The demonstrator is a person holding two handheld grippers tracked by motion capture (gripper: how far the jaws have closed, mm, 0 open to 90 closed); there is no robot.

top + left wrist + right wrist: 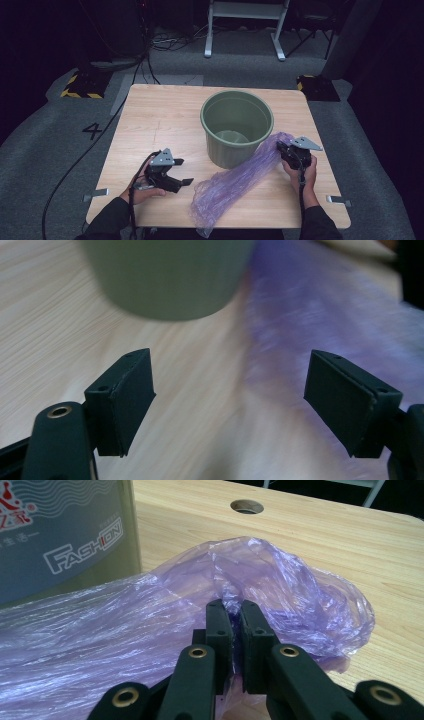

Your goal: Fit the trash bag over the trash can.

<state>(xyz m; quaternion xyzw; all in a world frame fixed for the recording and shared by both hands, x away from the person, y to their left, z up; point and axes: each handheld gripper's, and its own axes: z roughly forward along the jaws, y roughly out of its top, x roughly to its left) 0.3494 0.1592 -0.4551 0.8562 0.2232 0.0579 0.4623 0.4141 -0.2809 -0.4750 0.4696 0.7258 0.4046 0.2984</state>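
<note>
Standing a little past the middle of the wooden table (150, 115), toward twelve o'clock in the high view, is a green plastic bucket (237, 127), upright and open at the top, with nothing to be made out inside but its pale bottom. A thin purple plastic bag (240, 182) lies stretched across the tabletop from the bucket's four o'clock side down to its seven o'clock side, its far end bunched near the table's near edge, where a bit hangs over.

The right gripper (292, 152), held in the person's right hand (302, 172), sits at about four o'clock from the bucket. In the right gripper view its jaws are pressed together on a fold of the bag (280, 590), the film puckering between them; the bucket's wall (60, 535) stands just beside the bag at ten o'clock, bearing a label with the word FASHION. A round hole (247, 506) in the tabletop shows at twelve o'clock.

The left gripper (175, 180), in the left hand (142, 192), is at about eight o'clock from the bucket, near the bag but apart from it. In the left gripper view its jaws stand wide apart with nothing between them, over bare wood, the bucket (170, 277) at twelve o'clock and the blurred bag (325, 320) at two o'clock.
</note>
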